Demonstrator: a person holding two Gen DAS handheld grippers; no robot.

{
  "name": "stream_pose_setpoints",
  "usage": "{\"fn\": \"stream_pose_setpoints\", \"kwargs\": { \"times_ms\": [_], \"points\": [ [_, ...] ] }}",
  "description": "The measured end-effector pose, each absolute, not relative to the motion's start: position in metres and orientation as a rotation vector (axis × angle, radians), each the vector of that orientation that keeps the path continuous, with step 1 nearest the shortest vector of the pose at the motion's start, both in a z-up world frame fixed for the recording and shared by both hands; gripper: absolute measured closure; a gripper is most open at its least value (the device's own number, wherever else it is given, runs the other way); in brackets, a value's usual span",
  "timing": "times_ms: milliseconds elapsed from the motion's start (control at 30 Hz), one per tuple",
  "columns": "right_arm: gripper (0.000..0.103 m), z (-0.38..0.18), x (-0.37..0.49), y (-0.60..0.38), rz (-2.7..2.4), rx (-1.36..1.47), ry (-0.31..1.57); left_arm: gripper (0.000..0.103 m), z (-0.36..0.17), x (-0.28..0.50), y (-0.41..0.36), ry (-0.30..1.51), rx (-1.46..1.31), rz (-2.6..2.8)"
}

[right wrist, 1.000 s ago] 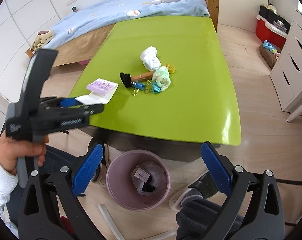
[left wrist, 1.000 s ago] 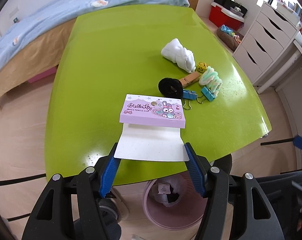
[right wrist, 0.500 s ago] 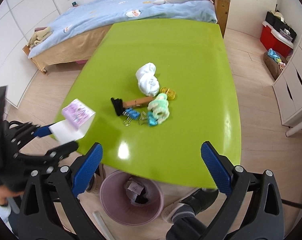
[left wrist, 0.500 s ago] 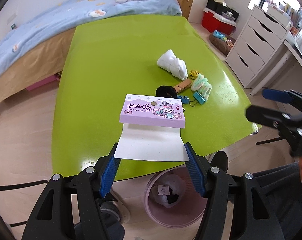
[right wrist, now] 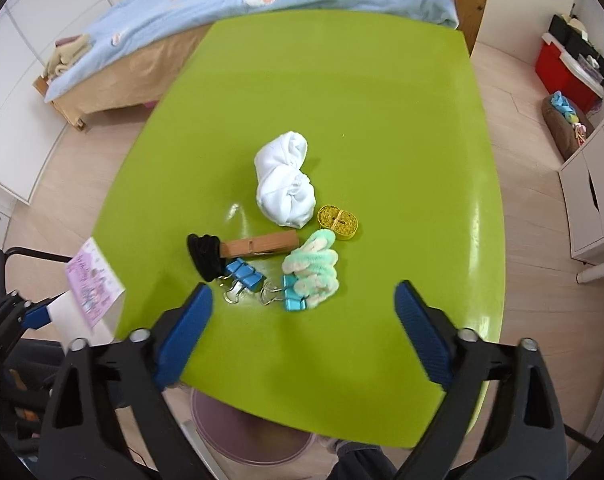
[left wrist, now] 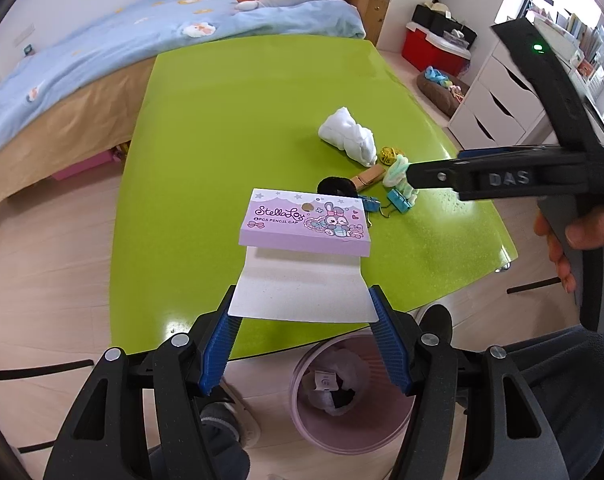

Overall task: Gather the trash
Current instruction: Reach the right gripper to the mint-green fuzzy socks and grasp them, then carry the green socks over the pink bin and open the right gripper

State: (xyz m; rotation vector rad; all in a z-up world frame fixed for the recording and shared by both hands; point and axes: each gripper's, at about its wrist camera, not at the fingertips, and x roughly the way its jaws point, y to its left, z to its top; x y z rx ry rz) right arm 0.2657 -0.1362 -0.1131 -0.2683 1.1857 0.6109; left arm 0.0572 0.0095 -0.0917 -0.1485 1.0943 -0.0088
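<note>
My left gripper (left wrist: 302, 328) is shut on a purple-and-white pencil-cap card package (left wrist: 306, 248), held above the near edge of the green table (left wrist: 222, 128); the package also shows in the right wrist view (right wrist: 92, 282). A pink trash bin (left wrist: 354, 396) with some trash in it stands on the floor just below. My right gripper (right wrist: 302, 320) is open and empty, hovering over the table's near side. In front of it lie a crumpled white tissue (right wrist: 286, 184), a black hair tie (right wrist: 204, 254), a wooden clothespin (right wrist: 262, 245), blue binder clips (right wrist: 244, 274), a green fuzzy item (right wrist: 314, 268) and a yellow tape roll (right wrist: 338, 222).
A bed with blue bedding (left wrist: 102, 60) stands beyond the table. White drawers (left wrist: 502, 100) and a red box (left wrist: 434, 48) are at the right. The bin's rim (right wrist: 246, 436) shows under the table edge in the right wrist view.
My right gripper has moved forward and up over the table toward the clutter. My left gripper still holds the package in about the same place.
</note>
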Motion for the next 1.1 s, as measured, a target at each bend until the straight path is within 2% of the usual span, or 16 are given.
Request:
{"fn": "stream_pose_setpoints", "kwargs": {
  "times_ms": [267, 500, 567, 667, 1100],
  "points": [
    [0.043, -0.129, 0.283, -0.131, 0.605, -0.262, 1.248, 0.041, -0.090, 0.056, 0.012, 1.090, -0.158, -0.008],
    [0.054, -0.138, 0.287, -0.126, 0.607, -0.246, 1.272, 0.041, -0.091, 0.056, 0.013, 1.090, -0.164, -0.008],
    [0.065, -0.141, 0.289, -0.126, 0.605, -0.235, 1.274, 0.041, -0.091, 0.055, 0.013, 1.092, -0.164, -0.008],
    [0.075, -0.142, 0.288, -0.127, 0.600, -0.233, 1.267, 0.041, -0.091, 0.055, 0.013, 1.092, -0.168, -0.009],
    [0.078, -0.116, 0.265, -0.153, 0.579, -0.222, 1.153, 0.041, -0.092, 0.054, 0.008, 1.095, -0.154, -0.021]
  ]
}}
